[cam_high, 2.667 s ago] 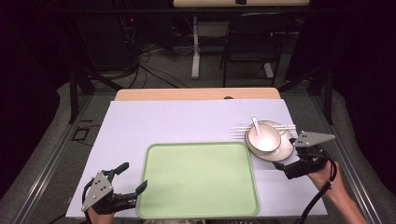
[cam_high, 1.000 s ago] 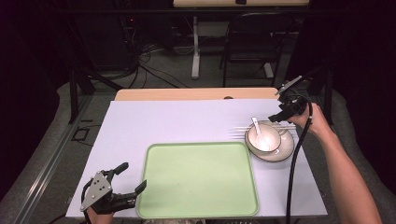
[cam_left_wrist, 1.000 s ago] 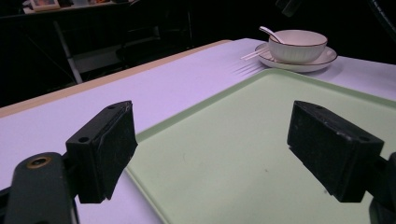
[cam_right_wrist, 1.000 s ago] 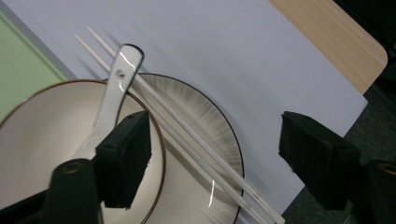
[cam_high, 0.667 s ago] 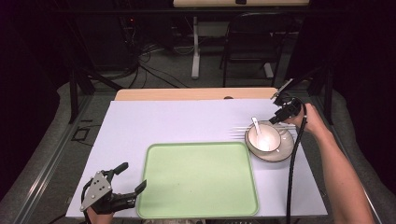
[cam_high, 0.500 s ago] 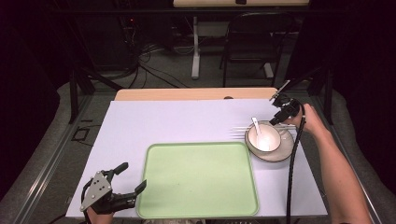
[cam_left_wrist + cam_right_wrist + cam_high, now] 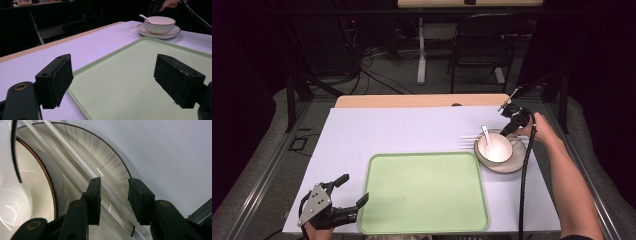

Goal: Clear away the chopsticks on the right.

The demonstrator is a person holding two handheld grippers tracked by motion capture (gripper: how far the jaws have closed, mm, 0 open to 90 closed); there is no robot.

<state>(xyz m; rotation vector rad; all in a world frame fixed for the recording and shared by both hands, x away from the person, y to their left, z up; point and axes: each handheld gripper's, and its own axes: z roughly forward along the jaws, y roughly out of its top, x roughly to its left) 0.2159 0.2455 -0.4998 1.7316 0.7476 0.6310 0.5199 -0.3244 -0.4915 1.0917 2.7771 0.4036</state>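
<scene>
A white bowl (image 7: pixel 495 147) with a white spoon (image 7: pixel 486 133) sits on a dark-rimmed plate (image 7: pixel 517 162) at the table's right. Two pale chopsticks (image 7: pixel 469 138) lie across the plate's far side and stick out to the left. My right gripper (image 7: pixel 506 131) points down at the plate's far edge. In the right gripper view its jaws (image 7: pixel 113 200) straddle the chopsticks (image 7: pixel 75 157) over the plate (image 7: pixel 110 162); they have just been closing, with a gap still visible beside the pads. My left gripper (image 7: pixel 352 189) rests open at the front left, jaws (image 7: pixel 112 80) over the green tray's corner.
A large green tray (image 7: pixel 422 195) lies at the table's front middle, bare. The white table cover (image 7: pixel 402 130) ends at a wooden strip at the back. A dark chair and cables stand on the floor beyond. The right gripper's cable (image 7: pixel 526 170) hangs across the plate's right side.
The right hand has swung from the plate's near right side to its far edge and sunk toward the chopsticks, its jaws narrowing. The left gripper has not moved.
</scene>
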